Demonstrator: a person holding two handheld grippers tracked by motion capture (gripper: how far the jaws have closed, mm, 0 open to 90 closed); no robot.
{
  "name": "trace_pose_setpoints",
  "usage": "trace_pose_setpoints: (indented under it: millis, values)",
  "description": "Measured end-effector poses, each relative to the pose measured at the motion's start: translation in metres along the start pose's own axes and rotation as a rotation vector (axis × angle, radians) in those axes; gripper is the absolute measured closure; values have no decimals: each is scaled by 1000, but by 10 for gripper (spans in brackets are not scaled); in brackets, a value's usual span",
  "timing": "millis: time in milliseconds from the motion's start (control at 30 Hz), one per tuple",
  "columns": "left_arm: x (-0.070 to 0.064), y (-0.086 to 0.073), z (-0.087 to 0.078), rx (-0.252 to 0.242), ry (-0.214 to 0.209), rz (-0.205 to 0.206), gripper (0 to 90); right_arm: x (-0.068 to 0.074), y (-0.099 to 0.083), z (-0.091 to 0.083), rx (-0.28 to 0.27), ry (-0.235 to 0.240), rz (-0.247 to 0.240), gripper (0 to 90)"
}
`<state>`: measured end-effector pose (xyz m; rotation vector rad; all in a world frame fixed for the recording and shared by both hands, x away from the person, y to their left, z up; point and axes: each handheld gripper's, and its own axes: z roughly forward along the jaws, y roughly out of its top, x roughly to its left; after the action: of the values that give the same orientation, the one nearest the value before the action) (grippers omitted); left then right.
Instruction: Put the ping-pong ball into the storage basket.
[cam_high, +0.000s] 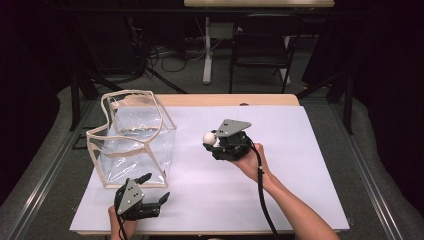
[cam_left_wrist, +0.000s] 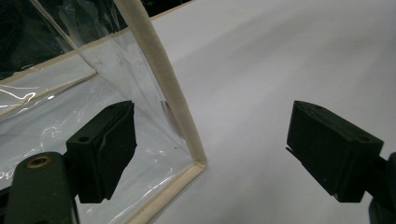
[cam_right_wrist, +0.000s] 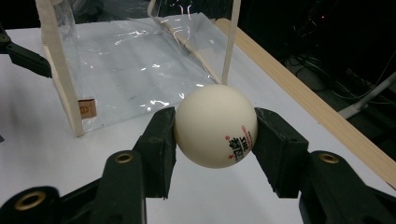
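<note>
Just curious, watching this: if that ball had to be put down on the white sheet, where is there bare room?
The white sheet is bare right of the right gripper, which holds the ball, and along the front edge between both hands. It is crowded at the left, where the clear bag stands with the open left gripper at its near corner.

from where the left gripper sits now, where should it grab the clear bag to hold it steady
Probably the cream-trimmed corner edge of the clear bag nearest it. That stiff, upright piping stands between the open jaws of the left gripper, so closing from this near side should catch it. The film panels are floppy and slick. The right gripper holds the ping-pong ball.
</note>
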<state>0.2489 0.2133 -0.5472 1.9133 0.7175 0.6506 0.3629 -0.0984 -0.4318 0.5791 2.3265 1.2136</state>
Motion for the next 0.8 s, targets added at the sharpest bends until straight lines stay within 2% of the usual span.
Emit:
trace_pose_setpoints:
  millis: [800]
  values:
    - [0, 0, 0, 0, 0, 1, 161, -7, 14, 3, -7, -13, -8, 507]
